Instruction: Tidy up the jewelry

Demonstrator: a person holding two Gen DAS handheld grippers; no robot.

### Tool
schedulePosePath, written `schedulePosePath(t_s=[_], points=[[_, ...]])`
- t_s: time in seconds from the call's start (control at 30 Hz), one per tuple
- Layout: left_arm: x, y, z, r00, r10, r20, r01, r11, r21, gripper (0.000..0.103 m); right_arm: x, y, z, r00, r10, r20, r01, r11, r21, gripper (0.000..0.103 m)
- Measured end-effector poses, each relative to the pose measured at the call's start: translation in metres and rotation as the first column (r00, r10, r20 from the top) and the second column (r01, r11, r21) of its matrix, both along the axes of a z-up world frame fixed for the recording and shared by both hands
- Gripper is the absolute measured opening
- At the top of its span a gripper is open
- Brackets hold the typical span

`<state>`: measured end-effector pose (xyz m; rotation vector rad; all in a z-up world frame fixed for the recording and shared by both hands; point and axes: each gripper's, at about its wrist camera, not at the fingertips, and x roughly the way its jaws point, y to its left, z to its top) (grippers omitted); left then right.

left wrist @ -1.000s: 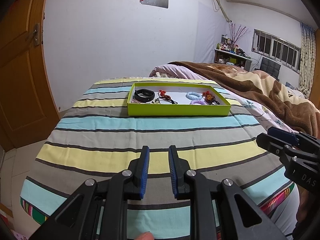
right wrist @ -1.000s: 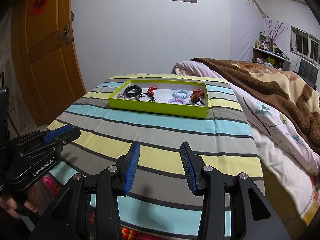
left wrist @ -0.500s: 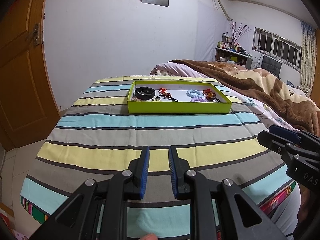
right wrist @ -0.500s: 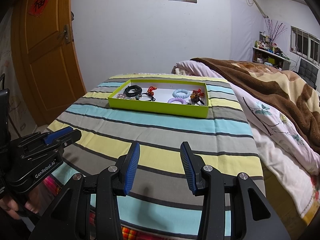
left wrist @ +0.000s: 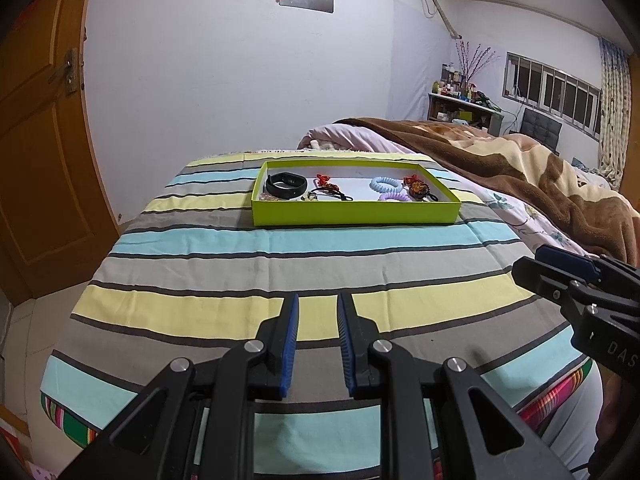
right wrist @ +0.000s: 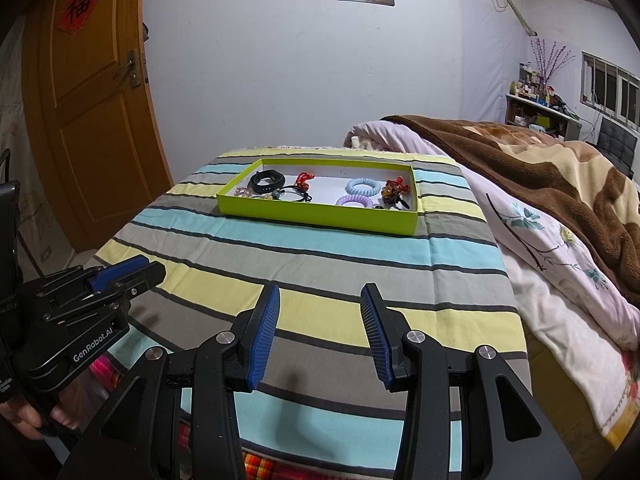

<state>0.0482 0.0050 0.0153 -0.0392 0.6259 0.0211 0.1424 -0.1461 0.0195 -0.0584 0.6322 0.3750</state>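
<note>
While nothing sits between my fingers, this is how things lie:
Left tongs (left wrist: 316, 338): narrow gap, empty, held low over the near stripes of the cloth (left wrist: 280, 248).
Right tongs (right wrist: 320, 330): wide, empty, likewise near.
Green tray (right wrist: 320, 216): far end; its walls keep the small pieces together.
Left half: black band (right wrist: 267, 181), red charm (right wrist: 304, 179).
Right half: blue coil (right wrist: 363, 187), purple coil (right wrist: 354, 201), brown ornament (right wrist: 394, 192).
Stage: all jewelry inside, so sorted or awaiting sorting.

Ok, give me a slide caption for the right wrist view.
Open right gripper facing a shallow lime-green cardboard tray of jewelry on a striped cloth.

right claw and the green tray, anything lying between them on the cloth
Nothing: in the right wrist view only bare striped cloth lies between the right claw and the green tray.
</note>
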Motion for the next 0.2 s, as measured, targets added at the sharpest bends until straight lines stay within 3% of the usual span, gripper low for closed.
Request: schedulePosePath(t_s=[0.2], points=[[-0.0005, 0.0004, -0.0002, 1.000, -0.009, 0.000, 0.009, 1.000, -0.010, 0.020, 0.0004, 0.0001, 0.0004, 1.000, -0.002, 0.002, 0.002, 1.000, 0.001, 0.043]])
